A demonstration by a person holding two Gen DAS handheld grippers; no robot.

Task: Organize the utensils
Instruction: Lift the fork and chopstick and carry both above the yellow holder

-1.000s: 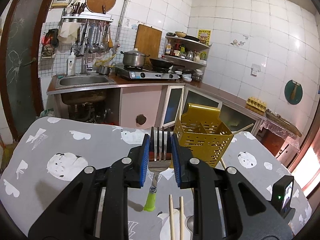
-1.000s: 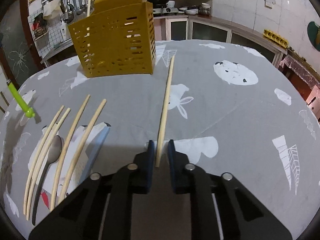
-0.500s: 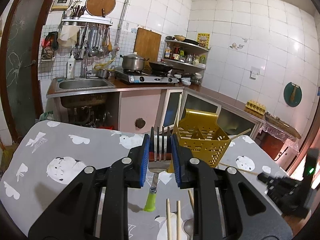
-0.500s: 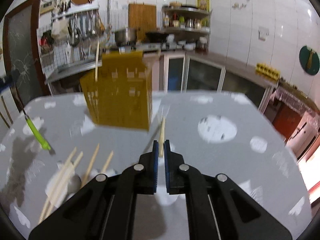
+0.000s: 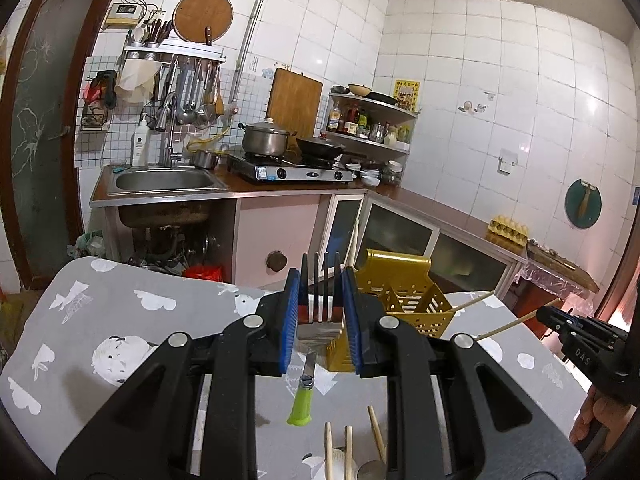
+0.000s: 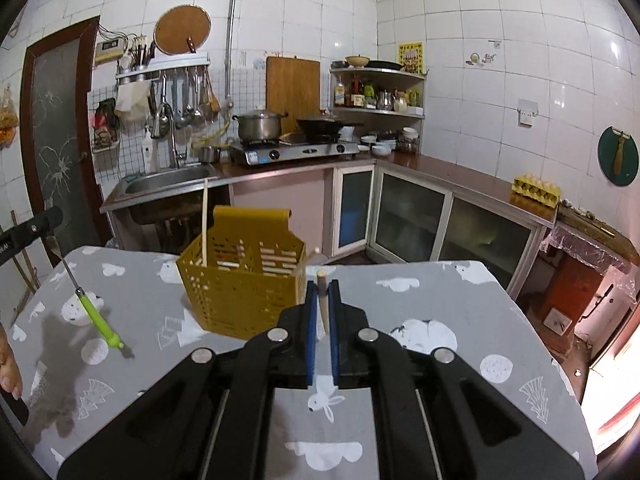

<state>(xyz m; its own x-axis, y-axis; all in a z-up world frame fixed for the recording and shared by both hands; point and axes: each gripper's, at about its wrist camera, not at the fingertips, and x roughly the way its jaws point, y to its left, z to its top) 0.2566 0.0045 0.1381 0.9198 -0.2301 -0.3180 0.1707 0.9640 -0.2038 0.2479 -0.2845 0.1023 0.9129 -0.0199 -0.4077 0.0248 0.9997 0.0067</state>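
Utensil caddy (image 6: 240, 280) on table (image 6: 440, 312), one chopstick (image 6: 204, 224) inside; left gripper (image 5: 320, 300) clamping fork (image 5: 318, 320), right gripper (image 6: 321, 304) pinching chopstick (image 6: 322, 296)

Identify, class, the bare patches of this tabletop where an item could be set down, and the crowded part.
Free: the grey cloth right of the yellow caddy, out to the table edge, and the far left corner. Crowded: the near strip by the loose chopsticks and spoon.
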